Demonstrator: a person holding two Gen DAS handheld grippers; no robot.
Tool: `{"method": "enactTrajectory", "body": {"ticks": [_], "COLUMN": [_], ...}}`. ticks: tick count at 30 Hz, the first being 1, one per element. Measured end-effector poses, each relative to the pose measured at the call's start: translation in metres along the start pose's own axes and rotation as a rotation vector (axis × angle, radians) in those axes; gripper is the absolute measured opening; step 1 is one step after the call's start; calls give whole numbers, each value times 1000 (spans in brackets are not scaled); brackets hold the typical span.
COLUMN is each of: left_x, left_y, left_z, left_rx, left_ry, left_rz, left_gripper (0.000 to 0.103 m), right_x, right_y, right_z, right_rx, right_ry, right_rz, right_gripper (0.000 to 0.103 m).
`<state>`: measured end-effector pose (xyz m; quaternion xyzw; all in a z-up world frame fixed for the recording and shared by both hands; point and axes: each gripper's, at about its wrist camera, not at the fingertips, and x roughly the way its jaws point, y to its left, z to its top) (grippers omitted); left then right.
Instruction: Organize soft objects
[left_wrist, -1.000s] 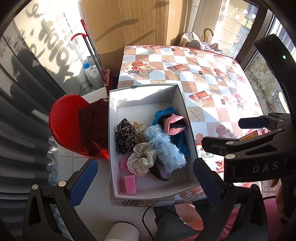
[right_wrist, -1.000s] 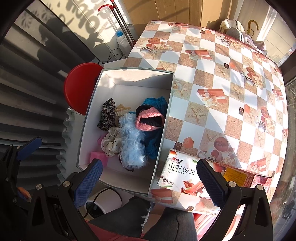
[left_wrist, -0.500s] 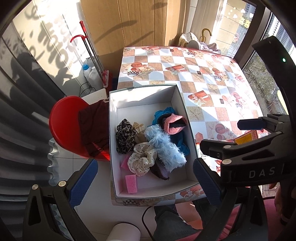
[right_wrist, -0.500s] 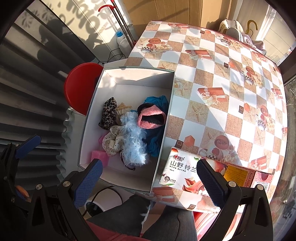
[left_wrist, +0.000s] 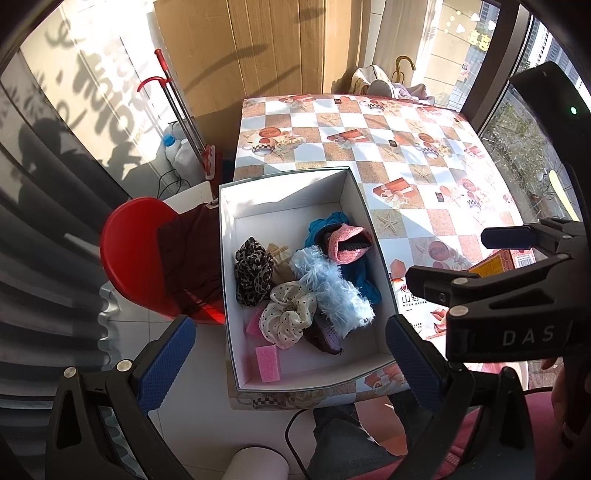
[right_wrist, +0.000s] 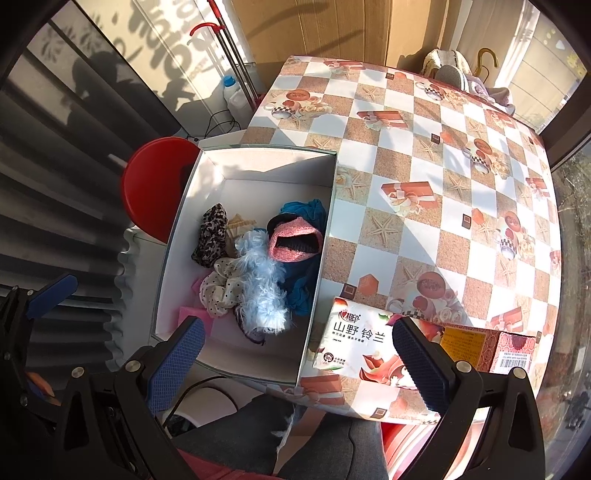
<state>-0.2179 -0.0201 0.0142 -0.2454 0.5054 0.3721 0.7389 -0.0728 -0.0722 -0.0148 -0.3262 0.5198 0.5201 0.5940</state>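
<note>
A white box stands at the table's near left corner and holds several soft things: a leopard scrunchie, a dotted cream scrunchie, a fluffy pale-blue piece, a pink knit piece, teal cloth and pink sponges. My left gripper hangs open high above the box's near end. My right gripper is open too, above the box's near right corner, holding nothing.
A tissue pack and an orange carton lie on the checked tablecloth right of the box. A red chair with dark cloth stands left of the table. The person's legs are below the table edge.
Both grippers have drifted slightly, so the box sits a little differently in each view. Their jaws stay open and the things in the box have not moved.
</note>
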Motion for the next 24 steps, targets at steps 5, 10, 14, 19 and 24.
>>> {"method": "enactTrajectory", "body": {"ticks": [5, 10, 14, 19, 24], "left_x": [-2, -5, -7, -8, -15], "left_y": [5, 16, 22, 28, 38], "left_z": [-6, -14, -17, -21, -23], "left_rx": [12, 0, -14, -32, -69], "left_ry": [0, -6, -9, -11, -55], "left_rz": [0, 1, 2, 3, -54], "left_gripper": [103, 103, 103, 103, 103], "right_x": [1, 2, 3, 4, 1], "right_y": [5, 13, 20, 27, 28], "right_z": [-5, -9, -10, -11, -11], "right_rx": [13, 9, 0, -16, -12], "right_ry": [-6, -6, -8, -7, -13], "right_rz": [2, 5, 5, 7, 33], "right_gripper": [102, 102, 102, 102, 102]}}
